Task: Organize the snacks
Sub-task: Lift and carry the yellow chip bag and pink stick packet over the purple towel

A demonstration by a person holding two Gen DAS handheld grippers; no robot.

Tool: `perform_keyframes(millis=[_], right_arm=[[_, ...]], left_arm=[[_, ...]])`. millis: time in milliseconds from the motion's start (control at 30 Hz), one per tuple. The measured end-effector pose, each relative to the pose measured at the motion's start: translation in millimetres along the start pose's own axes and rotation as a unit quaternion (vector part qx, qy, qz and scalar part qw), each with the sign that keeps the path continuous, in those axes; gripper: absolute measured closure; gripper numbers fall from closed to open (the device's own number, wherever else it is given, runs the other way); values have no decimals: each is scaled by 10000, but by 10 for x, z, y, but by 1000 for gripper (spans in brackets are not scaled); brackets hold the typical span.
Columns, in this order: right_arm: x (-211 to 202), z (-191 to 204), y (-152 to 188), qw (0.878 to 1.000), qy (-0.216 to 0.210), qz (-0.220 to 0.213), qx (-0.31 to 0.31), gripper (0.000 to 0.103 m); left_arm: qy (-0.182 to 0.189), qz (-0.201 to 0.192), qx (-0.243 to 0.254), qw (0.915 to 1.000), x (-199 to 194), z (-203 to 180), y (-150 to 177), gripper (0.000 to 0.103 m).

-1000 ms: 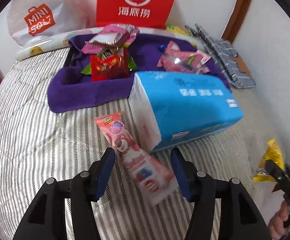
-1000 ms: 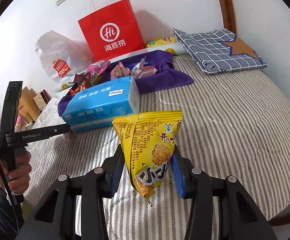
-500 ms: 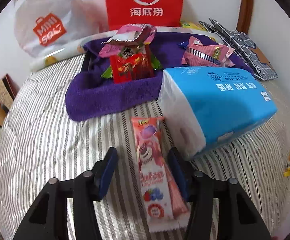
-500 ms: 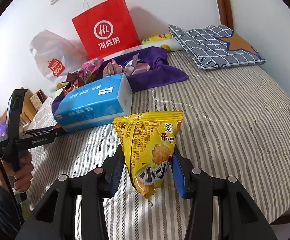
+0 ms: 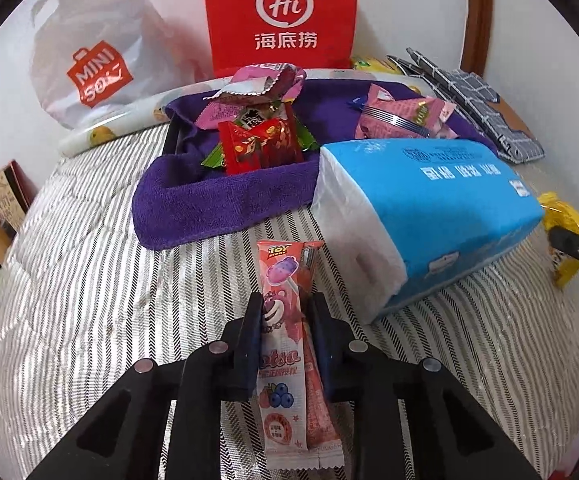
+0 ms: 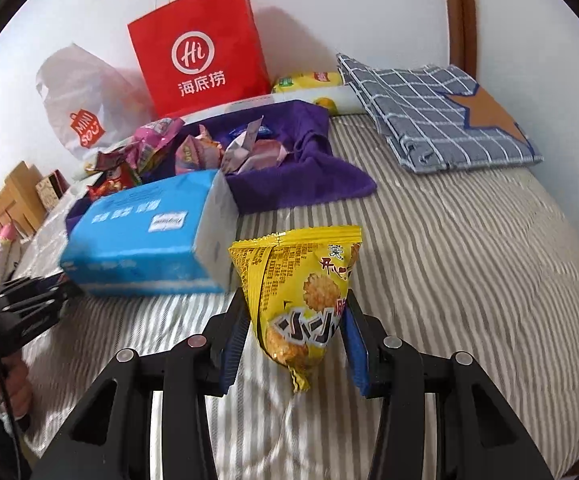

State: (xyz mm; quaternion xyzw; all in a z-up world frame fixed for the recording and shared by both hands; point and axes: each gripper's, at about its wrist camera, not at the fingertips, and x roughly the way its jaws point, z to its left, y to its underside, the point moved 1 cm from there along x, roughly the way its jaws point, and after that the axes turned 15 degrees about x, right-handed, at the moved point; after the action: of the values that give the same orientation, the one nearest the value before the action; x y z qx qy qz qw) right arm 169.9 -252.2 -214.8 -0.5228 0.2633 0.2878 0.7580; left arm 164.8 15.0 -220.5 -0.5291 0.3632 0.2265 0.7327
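My left gripper point(image 5: 285, 322) is shut on a long pink snack packet point(image 5: 287, 344) that points toward a purple towel point(image 5: 225, 200) holding several snack packs point(image 5: 259, 142). My right gripper point(image 6: 295, 320) is shut on a yellow snack bag point(image 6: 301, 292) and holds it above the striped bed. The yellow bag also shows at the right edge of the left wrist view point(image 5: 565, 232). The left gripper shows at the left edge of the right wrist view point(image 6: 25, 308).
A blue tissue pack point(image 5: 429, 216) lies right of the pink packet, against the towel. A red paper bag point(image 5: 283, 16) and a white plastic bag point(image 5: 93, 60) stand at the wall. A checked pillow point(image 6: 437, 116) lies at the far right. Boxes point(image 6: 21, 196) stand beside the bed.
My left gripper closed from open onto the pink packet, which turned from slanting to straight along the fingers. My right gripper kept hold of the yellow bag and shifted slightly.
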Motion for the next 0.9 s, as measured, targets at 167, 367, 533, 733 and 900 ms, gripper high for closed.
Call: perform_keyframes(millis=[167, 367, 533, 733, 900], right_arm=[[185, -18, -67, 9999, 97, 40, 71, 58], [287, 8, -22, 9998, 186, 83, -92, 61], [334, -32, -25, 9997, 71, 246, 15, 61], [316, -53, -30, 9995, -118, 272, 75, 61], [330, -19, -20, 9997, 22, 261, 1, 61]], left_arm=[[-44, 12, -20, 10000, 1, -15, 0, 79], [51, -20, -150, 9999, -3, 14, 13, 78], [73, -30, -204, 9998, 0, 17, 12, 78], [333, -113, -229, 9991, 0, 17, 17, 65], [132, -26, -57, 9999, 12, -65, -12, 64]])
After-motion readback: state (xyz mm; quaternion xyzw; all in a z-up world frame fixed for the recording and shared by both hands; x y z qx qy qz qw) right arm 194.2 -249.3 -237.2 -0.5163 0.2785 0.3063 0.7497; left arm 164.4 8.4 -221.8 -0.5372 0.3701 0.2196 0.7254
